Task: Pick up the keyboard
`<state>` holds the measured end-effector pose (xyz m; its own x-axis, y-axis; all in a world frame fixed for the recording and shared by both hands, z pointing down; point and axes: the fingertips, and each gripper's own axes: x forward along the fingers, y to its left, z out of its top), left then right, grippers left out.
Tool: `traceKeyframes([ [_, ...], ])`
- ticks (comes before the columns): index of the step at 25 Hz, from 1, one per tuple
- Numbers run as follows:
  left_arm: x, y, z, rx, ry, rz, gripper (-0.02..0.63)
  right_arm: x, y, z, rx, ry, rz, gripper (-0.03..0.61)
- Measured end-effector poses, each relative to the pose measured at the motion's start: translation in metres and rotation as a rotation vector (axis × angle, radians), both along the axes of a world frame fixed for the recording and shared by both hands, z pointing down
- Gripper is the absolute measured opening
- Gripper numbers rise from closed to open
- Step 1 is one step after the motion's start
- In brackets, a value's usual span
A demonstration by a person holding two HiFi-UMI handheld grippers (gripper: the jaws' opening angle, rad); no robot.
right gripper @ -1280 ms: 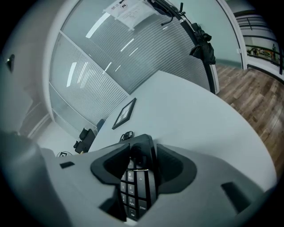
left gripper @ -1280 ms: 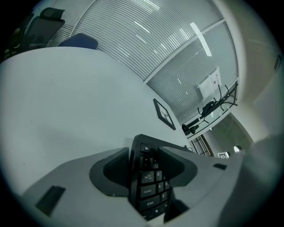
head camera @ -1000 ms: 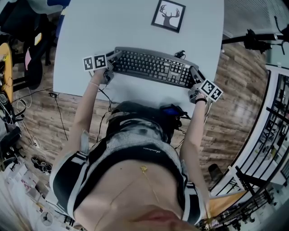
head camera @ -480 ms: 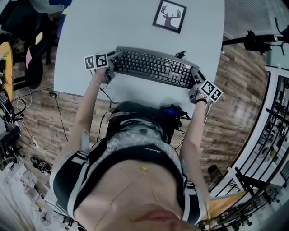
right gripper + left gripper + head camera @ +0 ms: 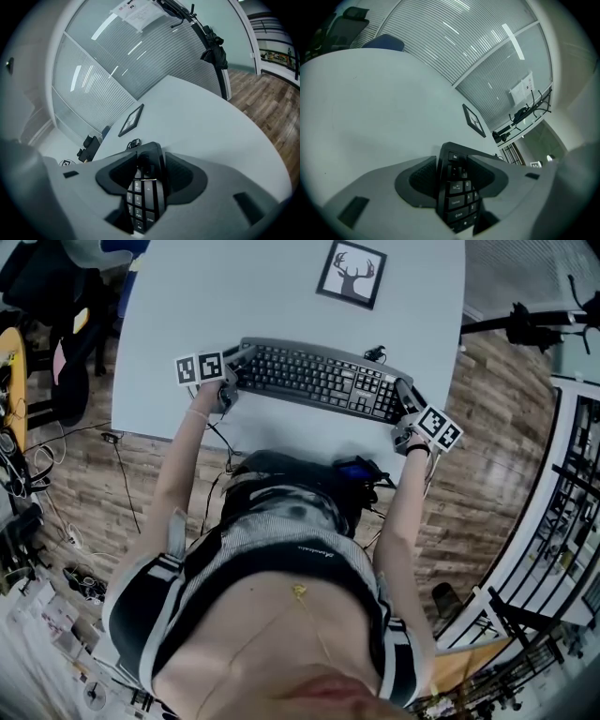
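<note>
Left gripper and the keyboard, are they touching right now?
Touching. In the left gripper view, the left gripper has both jaws pressed against the end of the keyboard, with no gap on either side.

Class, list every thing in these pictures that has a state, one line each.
Black computer keyboard: clamped at both ends, flat over the white table.
Left gripper: shut on the keyboard's left end.
Right gripper: shut on its number-pad end.
Framed deer picture: lying flat.
</note>
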<state>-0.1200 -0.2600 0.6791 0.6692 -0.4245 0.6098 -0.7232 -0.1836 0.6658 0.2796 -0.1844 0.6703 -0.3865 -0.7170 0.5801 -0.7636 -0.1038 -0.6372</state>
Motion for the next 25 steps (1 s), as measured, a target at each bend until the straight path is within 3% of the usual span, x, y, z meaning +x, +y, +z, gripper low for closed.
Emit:
traceKeyframes([
  [25,0.0016,0.0003,0.0032,0.012,0.000,0.002,0.190,0.0014,0.0014,0.0028,0.036,0.051,0.006,0.186],
])
